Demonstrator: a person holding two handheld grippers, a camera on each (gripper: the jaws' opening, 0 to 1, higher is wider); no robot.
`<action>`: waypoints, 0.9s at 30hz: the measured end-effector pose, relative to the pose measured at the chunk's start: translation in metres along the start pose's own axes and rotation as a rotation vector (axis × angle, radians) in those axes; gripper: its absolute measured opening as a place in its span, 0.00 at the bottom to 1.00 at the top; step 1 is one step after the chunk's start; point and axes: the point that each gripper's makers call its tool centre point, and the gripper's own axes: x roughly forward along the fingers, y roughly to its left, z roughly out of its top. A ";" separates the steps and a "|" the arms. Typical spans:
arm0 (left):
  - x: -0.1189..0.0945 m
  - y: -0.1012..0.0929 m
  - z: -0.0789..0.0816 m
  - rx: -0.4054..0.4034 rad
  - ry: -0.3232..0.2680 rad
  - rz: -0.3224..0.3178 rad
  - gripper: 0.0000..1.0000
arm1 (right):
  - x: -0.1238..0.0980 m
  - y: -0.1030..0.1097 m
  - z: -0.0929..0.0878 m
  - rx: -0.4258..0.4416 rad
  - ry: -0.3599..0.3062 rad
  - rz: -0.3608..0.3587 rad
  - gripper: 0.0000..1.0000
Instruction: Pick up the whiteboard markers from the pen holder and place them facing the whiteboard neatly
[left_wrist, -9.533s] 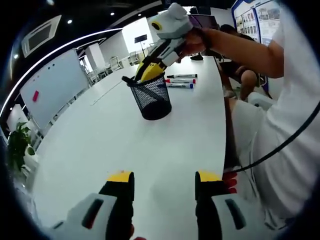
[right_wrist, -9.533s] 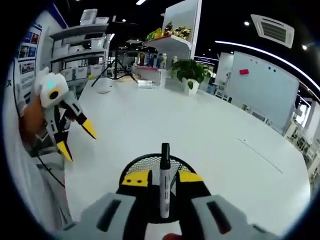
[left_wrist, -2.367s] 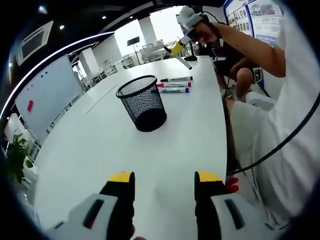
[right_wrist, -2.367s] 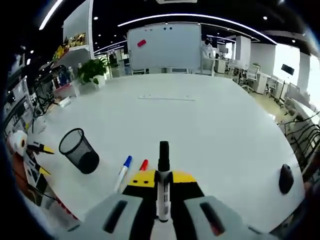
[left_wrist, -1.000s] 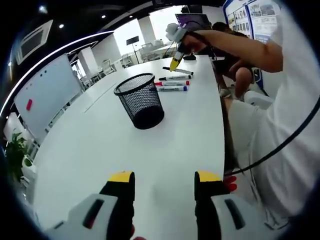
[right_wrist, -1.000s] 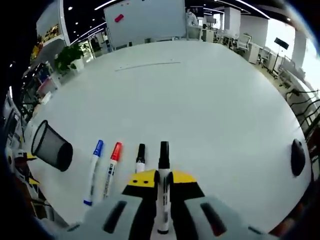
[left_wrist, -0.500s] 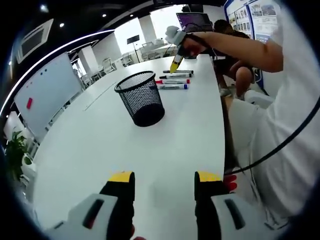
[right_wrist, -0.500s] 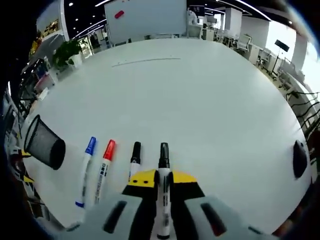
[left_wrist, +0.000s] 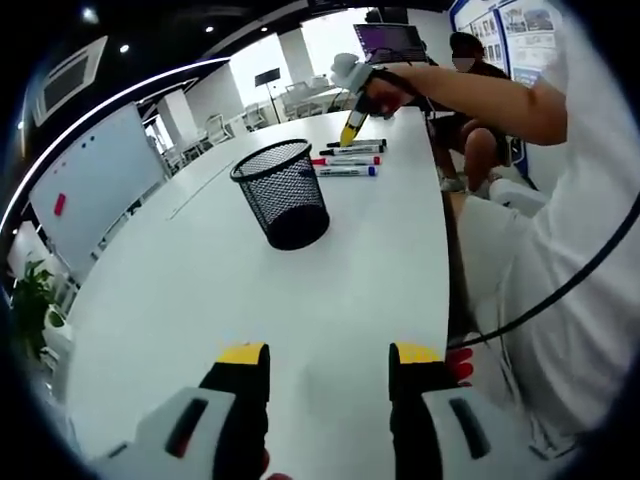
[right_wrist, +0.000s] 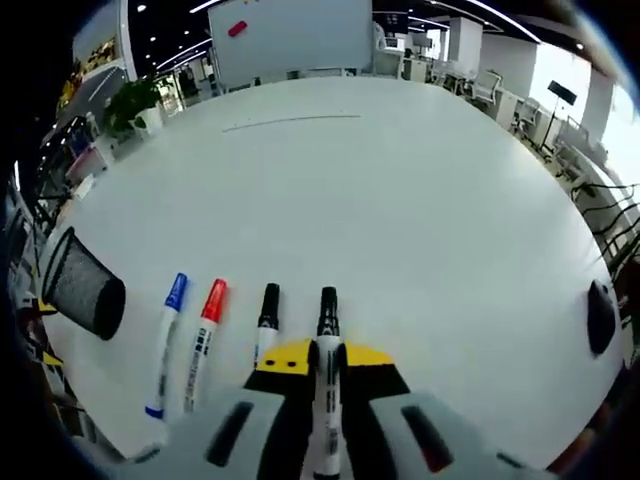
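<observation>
The right hand-held gripper (right_wrist: 317, 357) is closed on a black marker (right_wrist: 326, 340), low over the white table (right_wrist: 420, 220), just beside 3 markers (right_wrist: 212, 325) lying in a row. The left hand-held gripper (left_wrist: 325, 362) is open and holds nothing, well apart from the mesh pen holder (left_wrist: 285, 193).

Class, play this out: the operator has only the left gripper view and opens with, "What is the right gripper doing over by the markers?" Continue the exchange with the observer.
Observer: The right gripper is shut on a black marker.
Operator: Which way do the laid markers face?
Observer: The blue marker, red marker and second black marker lie parallel, caps toward the whiteboard.
Operator: Anything on the far side?
Observer: A black computer mouse near the table edge.
</observation>
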 end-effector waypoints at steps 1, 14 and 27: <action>0.000 0.000 0.000 -0.001 -0.001 0.001 0.49 | 0.000 0.000 0.000 0.000 -0.001 -0.001 0.09; 0.000 0.001 0.003 -0.007 -0.010 0.009 0.49 | 0.000 -0.002 0.001 -0.029 -0.019 -0.023 0.10; -0.002 0.001 0.001 -0.008 -0.007 0.013 0.49 | 0.001 0.001 0.003 -0.046 -0.025 -0.024 0.12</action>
